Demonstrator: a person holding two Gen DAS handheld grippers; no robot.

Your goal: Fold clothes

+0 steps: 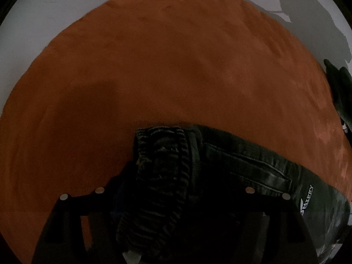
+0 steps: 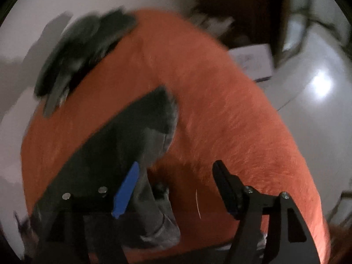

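Note:
Dark pants lie on an orange fleece blanket. Their gathered elastic waistband runs between the fingers of my left gripper. The jaws stand wide apart and look open, though both fingers are nearly lost in shadow and dark cloth. In the blurred right wrist view, a grey-black pant leg stretches across the blanket. Its cuff sits under my right gripper, which is open and holds nothing. The blue-padded left finger hangs over the leg.
A second dark garment is heaped at the blanket's far left corner and shows at the right edge of the left view. White floor surrounds the blanket. A white box, dark wooden furniture and cables lie beyond.

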